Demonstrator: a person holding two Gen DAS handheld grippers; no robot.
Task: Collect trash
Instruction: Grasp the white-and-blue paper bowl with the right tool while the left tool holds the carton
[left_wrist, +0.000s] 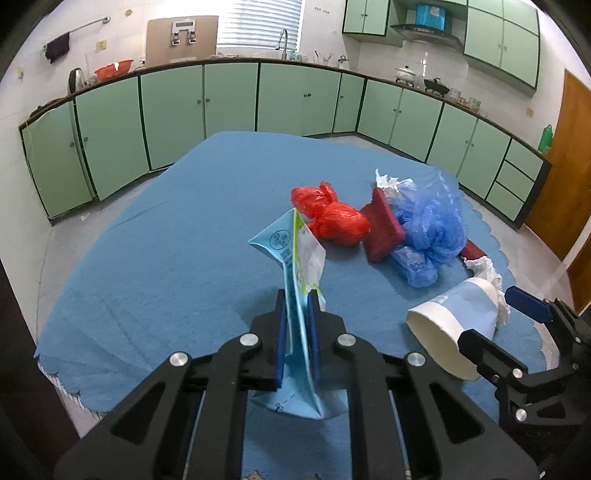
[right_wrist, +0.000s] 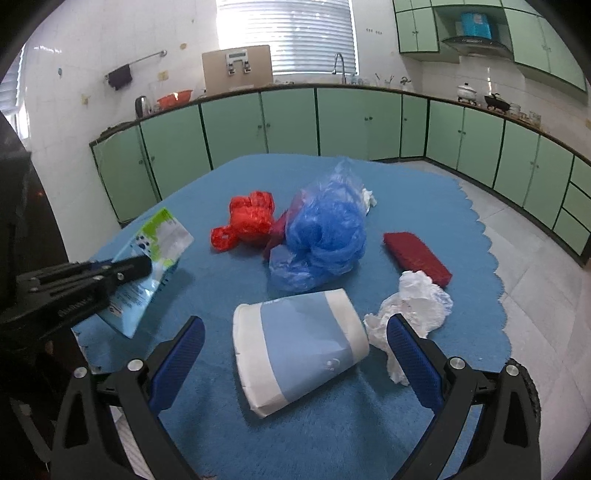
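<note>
Pinching a flattened carton (left_wrist: 295, 258) at frame centre, the left gripper (left_wrist: 297, 328) has its pads pressed onto thin, light card that should bend easily. Lower centre in the right view, the right gripper (right_wrist: 295, 354) stands spread around a paper cup (right_wrist: 299, 343) lying on the desk (right_wrist: 207, 177). Light and crushable, the cup likely wants a gentle squeeze across its body. Bags (right_wrist: 325, 229) and tissue (right_wrist: 410, 306) lie beyond.

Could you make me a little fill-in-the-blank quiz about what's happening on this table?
1. The left gripper is clamped on a flattened light-blue ____.
2. The paper cup lies on its ____ between the right gripper's open fingers.
3. The tablecloth is ____ in colour.

Missing words: carton; side; blue
</note>
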